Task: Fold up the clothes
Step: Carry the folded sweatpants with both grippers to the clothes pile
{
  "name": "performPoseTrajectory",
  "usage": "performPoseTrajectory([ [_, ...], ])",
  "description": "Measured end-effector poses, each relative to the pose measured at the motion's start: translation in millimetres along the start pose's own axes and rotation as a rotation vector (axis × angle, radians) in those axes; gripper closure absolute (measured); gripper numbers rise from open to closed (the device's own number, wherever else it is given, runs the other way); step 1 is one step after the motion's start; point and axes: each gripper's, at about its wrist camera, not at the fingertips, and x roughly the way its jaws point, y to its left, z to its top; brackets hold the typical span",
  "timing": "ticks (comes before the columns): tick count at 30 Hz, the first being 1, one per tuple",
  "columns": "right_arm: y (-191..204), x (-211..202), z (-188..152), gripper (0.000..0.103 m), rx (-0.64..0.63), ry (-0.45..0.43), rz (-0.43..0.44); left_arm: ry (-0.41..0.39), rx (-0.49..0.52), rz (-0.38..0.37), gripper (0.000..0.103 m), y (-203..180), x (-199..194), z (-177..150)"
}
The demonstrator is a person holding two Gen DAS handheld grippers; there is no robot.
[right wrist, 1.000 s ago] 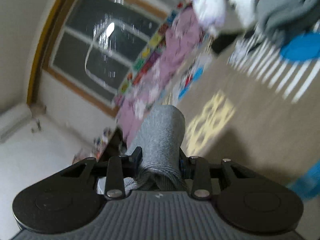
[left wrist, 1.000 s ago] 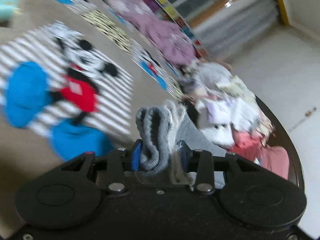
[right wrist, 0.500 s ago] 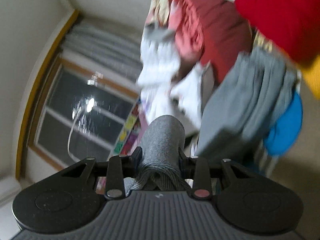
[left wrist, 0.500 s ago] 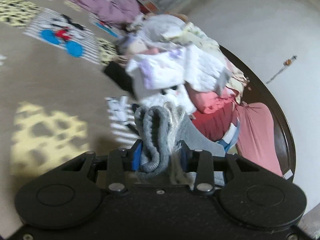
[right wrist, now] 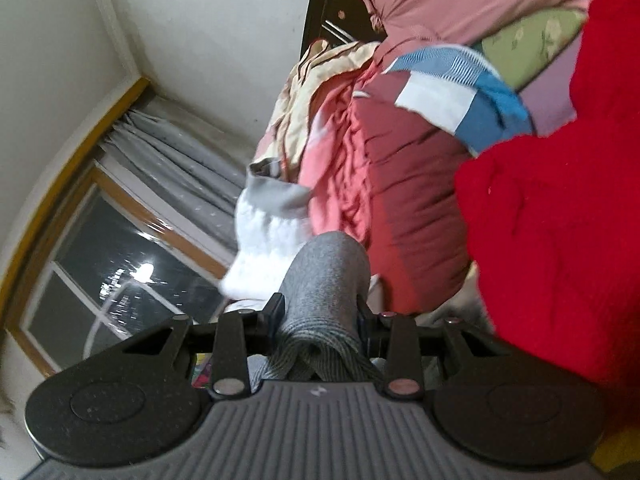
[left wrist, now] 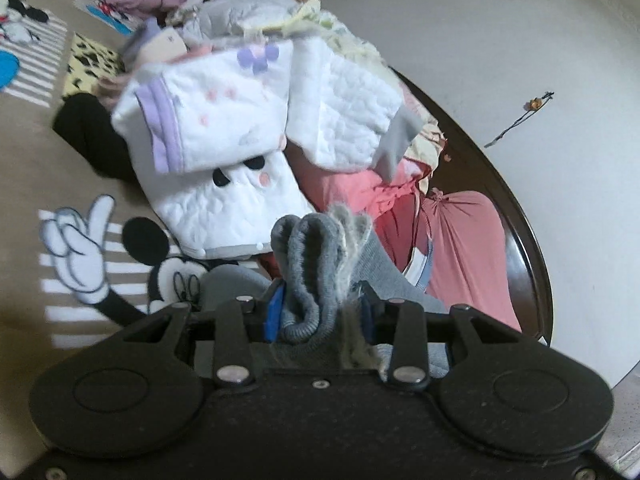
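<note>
My left gripper [left wrist: 320, 312] is shut on a bunched edge of a grey knit garment [left wrist: 312, 256] with a fuzzy lining. My right gripper [right wrist: 320, 320] is shut on another fold of the same grey garment [right wrist: 328, 276]. Both hold it close to a pile of clothes [left wrist: 280, 120]: white quilted pieces with purple trim on top, pink and dark red items [right wrist: 392, 208] behind. A red garment [right wrist: 560, 220] fills the right of the right wrist view.
The pile lies on a tan blanket with Mickey Mouse prints [left wrist: 92, 248]. A dark wooden rim [left wrist: 524, 216] curves behind the pile, a white wall beyond it. A window with grey curtains [right wrist: 120, 240] is at left in the right wrist view.
Both grippers swung from the open blanket toward the clothes pile, which now fills both views. Their hold on the grey garment is unchanged.
</note>
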Motion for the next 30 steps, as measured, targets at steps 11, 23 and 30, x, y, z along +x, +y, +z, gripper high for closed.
performPoseTrajectory([
  [11,20.2,1.6,-15.3,0.057,-0.279,0.005,-0.204,0.021,-0.051,0.073,0.067,37.0,29.8,-13.3],
  [23,51.2,8.4,-33.0,0.053,-0.561,0.013,-0.127,-0.104,0.353,0.296,0.057,-14.4,6.4,-12.5],
  [30,51.0,27.3,-48.6,0.05,-0.713,0.064,-0.222,-0.05,0.586,0.275,0.057,-50.0,44.1,-38.4],
])
